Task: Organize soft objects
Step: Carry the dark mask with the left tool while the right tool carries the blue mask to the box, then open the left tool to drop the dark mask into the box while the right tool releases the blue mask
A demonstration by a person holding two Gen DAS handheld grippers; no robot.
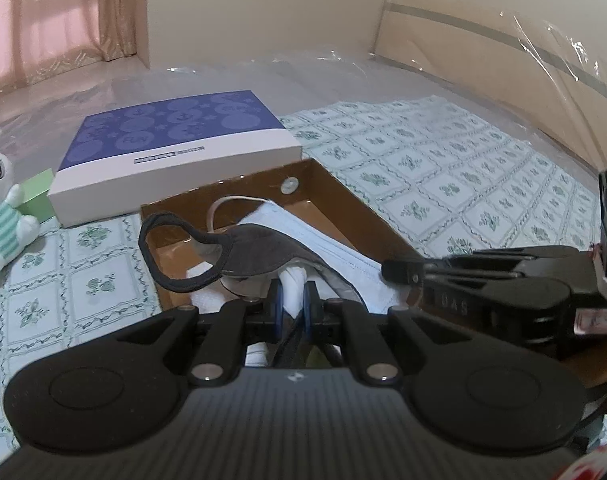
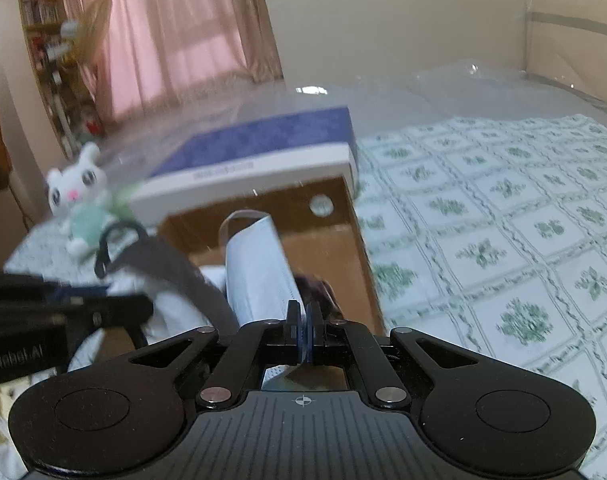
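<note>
Left tongs (image 1: 291,306) — closed to a narrow gap, the blue pads pinching a dark grey cloth face mask (image 1: 259,246), whose ear loop (image 1: 171,248) arches up and to the left above the box. A white cloth (image 1: 293,280) also sits between the pads; whether it is gripped cannot be told. Right tongs (image 2: 303,330) — fully closed on one end of a light blue pleated surgical mask (image 2: 259,268), which stands up from the pads with its white ear loop (image 2: 239,216) at the far end. The two tools lie close together, each appearing at the edge of the other's view.

Both masks hang over an open brown cardboard box (image 1: 327,196), which has a round hole in its far wall and white fabric on its floor. Just behind it, touching its far wall, lies its blue-and-white patterned lid (image 1: 175,144). Left of the lid sits a white plush rabbit (image 1: 1,208) in a green-striped outfit, against a small green box (image 1: 37,196). Everything rests on a bed with a green floral sheet (image 1: 443,184); clear plastic sheeting covers the far part of the mattress and the headboard (image 1: 503,52). Pink curtains (image 2: 175,24) hang beyond.
</note>
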